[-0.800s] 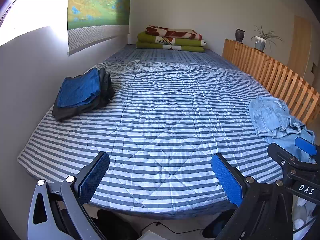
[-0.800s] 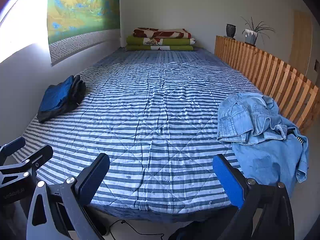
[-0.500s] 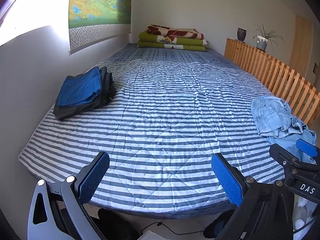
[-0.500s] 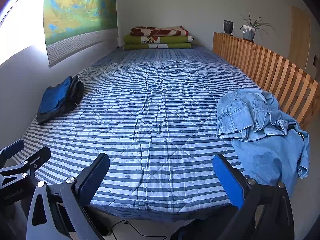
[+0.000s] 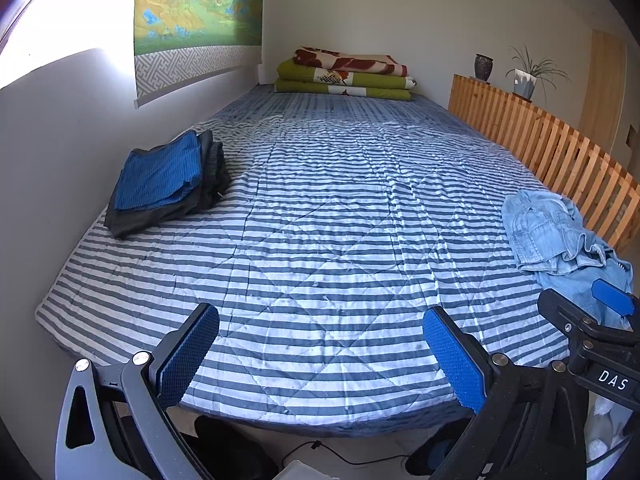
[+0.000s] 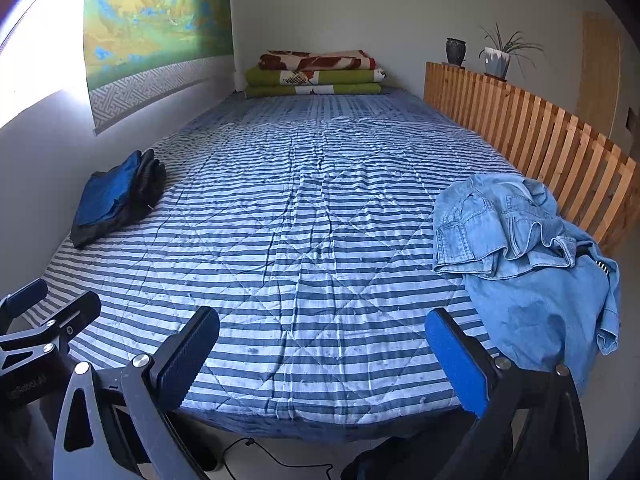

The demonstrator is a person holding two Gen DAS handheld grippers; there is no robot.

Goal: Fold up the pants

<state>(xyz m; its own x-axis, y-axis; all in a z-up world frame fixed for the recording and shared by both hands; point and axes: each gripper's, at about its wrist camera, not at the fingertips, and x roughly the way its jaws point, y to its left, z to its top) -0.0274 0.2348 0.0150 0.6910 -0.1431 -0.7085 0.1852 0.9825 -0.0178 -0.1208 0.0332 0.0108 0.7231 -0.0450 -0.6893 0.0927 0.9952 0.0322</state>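
Rightward, pants (image 6: 524,248) (crumpled), seemingly untouched

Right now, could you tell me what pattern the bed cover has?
Blue-and-white stripes on the bed cover, clearest in the right wrist view.

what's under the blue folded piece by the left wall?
The blue piece lies on folded dark clothes, stacked on the striped bed. How many dark garments, hidden by the folds.

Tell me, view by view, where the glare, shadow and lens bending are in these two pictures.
Left wrist view: a blown-out white patch on the wall at upper left; the wooden rail bows with the fisheye; corners go dark. Right wrist view: the same glare at upper left; the bed cover shines pale in the middle and is shaded toward the folded blankets; the jeans stay sharp.
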